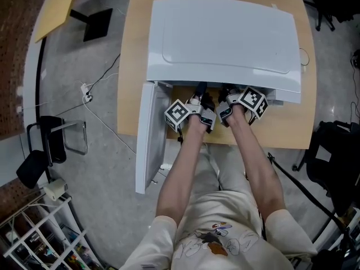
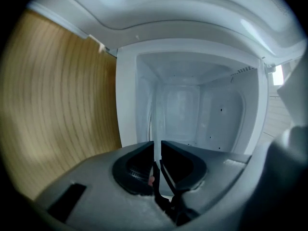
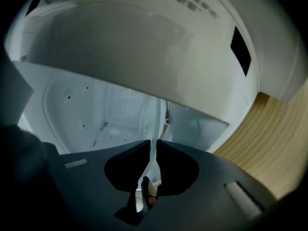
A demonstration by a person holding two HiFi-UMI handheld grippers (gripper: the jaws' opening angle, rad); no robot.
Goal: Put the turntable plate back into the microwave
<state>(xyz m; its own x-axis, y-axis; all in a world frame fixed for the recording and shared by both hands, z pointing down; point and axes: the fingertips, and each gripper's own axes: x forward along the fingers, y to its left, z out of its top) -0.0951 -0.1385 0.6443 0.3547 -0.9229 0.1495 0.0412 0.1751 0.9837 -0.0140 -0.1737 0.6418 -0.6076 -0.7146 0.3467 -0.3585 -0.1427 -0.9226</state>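
The glass turntable plate (image 2: 157, 129) shows edge-on, a thin clear sliver running straight ahead from the left gripper (image 2: 158, 153) toward the microwave cavity (image 2: 192, 109). That gripper is pinching its rim, and the right gripper (image 3: 153, 153) is clamped on the rim too. My guess is it's stiff, heavyish, slick and breakable (it's glass), so two rim grips seem smart.

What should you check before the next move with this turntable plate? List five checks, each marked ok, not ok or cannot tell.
1. Microwave door swung open: ok.
2. Left gripper shut on the turntable plate: ok.
3. Right gripper shut on the same plate: ok.
4. Cavity back and side walls bare: ok.
5. Cavity floor ready to take the plate: cannot tell, the grippers hide it.
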